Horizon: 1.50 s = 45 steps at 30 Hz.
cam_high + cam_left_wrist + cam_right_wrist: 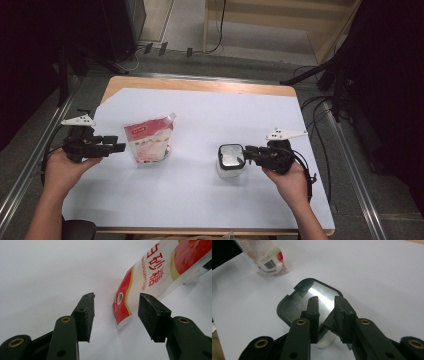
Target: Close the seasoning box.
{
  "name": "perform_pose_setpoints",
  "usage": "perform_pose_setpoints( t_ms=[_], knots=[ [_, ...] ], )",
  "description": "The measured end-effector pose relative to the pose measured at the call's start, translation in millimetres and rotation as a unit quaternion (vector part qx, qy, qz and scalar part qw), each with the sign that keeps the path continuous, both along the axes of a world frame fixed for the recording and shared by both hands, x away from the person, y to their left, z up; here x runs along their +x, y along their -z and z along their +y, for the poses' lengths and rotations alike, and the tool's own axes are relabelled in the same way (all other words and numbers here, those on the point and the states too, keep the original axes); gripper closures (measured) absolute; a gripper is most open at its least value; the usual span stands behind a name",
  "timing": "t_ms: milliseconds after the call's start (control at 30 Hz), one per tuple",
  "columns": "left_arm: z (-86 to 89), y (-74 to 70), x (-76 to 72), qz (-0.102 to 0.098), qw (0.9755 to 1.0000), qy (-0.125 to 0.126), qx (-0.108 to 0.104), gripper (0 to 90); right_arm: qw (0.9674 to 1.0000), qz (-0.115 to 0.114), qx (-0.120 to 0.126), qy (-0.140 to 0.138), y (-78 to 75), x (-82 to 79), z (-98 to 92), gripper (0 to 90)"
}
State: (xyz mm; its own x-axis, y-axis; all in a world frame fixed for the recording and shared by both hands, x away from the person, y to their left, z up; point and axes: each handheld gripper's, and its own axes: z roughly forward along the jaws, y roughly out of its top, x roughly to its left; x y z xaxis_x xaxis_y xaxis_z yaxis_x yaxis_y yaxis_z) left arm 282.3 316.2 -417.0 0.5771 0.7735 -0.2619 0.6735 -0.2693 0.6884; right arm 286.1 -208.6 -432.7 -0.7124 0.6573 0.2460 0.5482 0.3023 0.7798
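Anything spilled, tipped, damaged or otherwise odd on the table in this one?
Nothing stands out. The sugar pouch stands upright and no spill shows on the white sheet. The small container sits upright with its lid on. The left gripper is open beside the pouch; the right gripper is at the lid.

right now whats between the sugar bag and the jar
Nothing: bare white table cover separates the sugar bag from the jar, as the high view shows.

Grey floor (pixel 200 30), wooden frame (pixel 280 25), dark surroundings
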Motion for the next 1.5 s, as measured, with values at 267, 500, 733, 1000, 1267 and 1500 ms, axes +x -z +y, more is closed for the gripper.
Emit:
perform_pose_setpoints(
  t_ms=[267,500,733,1000,1267,1500],
  knots=[
    [-0.2,0.6,0.5,0.0,1.0,-0.001,0.0,47.5,0.9999,-0.004,0.005,0.008,2.7,2.2,-5.7,66.0],
    [2.2,0.8,0.2,-0.004,1.0,-0.003,0.001,47.2,0.9996,-0.008,0.007,0.025,3.3,0.7,-15.9,57.4],
    [2.2,1.0,-0.5,-0.004,1.0,-0.007,0.001,46.8,0.9981,-0.01,0.011,0.06,6.3,1.4,-34.5,50.5],
    [3.3,1.2,-0.3,-0.002,0.9999,-0.01,-0.001,46.0,0.9971,-0.003,0.009,0.075,16.1,1.5,-44.3,48.1],
    [1.9,2.2,-0.4,-0.001,0.9999,-0.011,0.003,45.7,0.9946,-0.01,0.013,0.102,23.9,1.9,-55.6,44.0],
    [1.3,3.5,0.0,0.0,0.9999,-0.014,0.004,45.2,0.9944,-0.009,0.0,0.105,28.8,3.7,-55.4,42.9]
  ],
)
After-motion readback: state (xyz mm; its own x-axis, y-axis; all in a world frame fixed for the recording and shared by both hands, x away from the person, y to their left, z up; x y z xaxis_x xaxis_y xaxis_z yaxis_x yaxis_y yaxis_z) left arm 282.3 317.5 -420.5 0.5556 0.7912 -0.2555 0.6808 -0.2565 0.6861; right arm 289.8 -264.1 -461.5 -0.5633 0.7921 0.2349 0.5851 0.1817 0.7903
